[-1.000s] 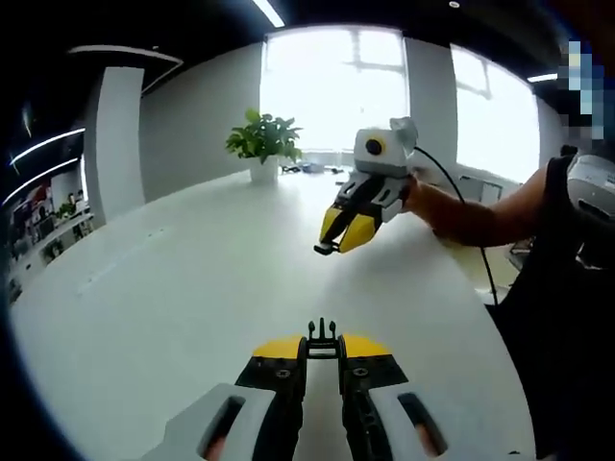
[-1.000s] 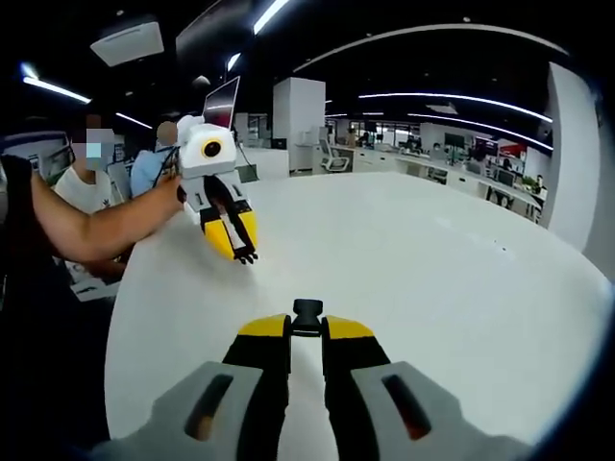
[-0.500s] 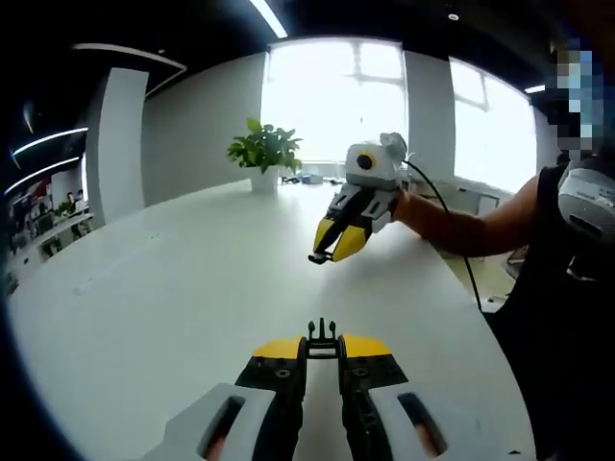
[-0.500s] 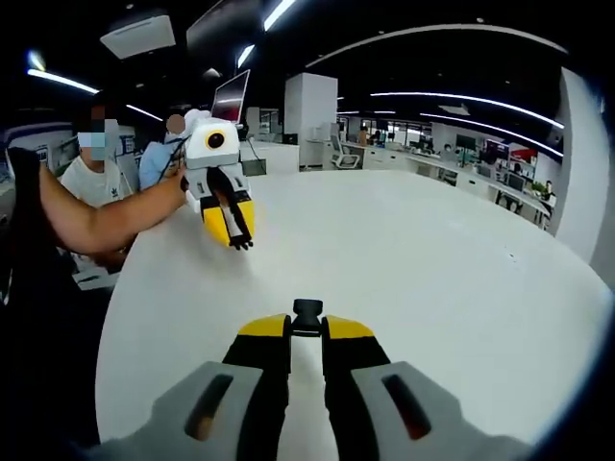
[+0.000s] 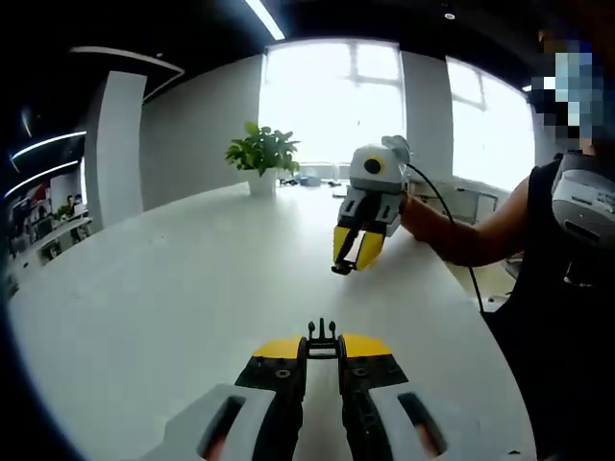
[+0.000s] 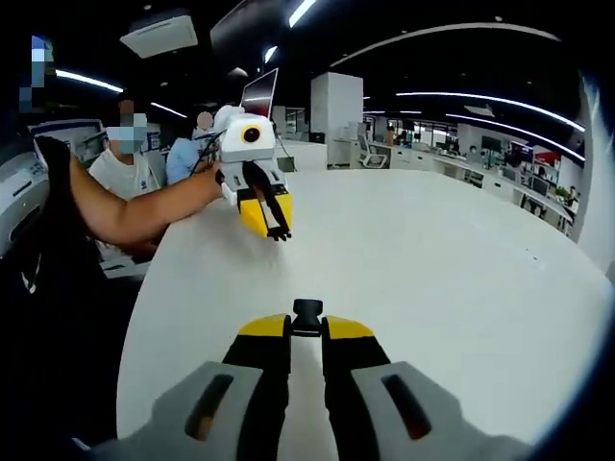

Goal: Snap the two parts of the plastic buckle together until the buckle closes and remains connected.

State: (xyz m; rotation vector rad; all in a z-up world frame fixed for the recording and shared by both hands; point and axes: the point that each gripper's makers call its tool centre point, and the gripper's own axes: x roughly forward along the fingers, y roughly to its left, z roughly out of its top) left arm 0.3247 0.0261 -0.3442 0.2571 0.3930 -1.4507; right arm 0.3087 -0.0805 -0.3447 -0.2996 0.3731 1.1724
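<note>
In the left gripper view my left gripper (image 5: 323,348) is shut on the black pronged buckle half (image 5: 323,333), whose prongs stick out past the yellow tips. Across the white table (image 5: 163,288) the right gripper (image 5: 350,259) hangs in the air, tips pointing down, with a small black piece (image 5: 341,270) at its tip. In the right gripper view my right gripper (image 6: 307,331) is shut on the black socket buckle half (image 6: 307,313). The left gripper (image 6: 273,223) shows further off, with the black pronged half (image 6: 280,233) at its tip. The two halves are apart.
A potted plant (image 5: 262,154) stands at the table's far end by bright windows. The person's arm (image 6: 144,206) reaches in from the left of the right gripper view. Seated people (image 6: 125,158) and a monitor (image 6: 259,94) are behind the table's edge.
In the left gripper view the right gripper has shifted right and tipped to point more downward. In the right gripper view the left gripper sits further right. Both halves stay gripped.
</note>
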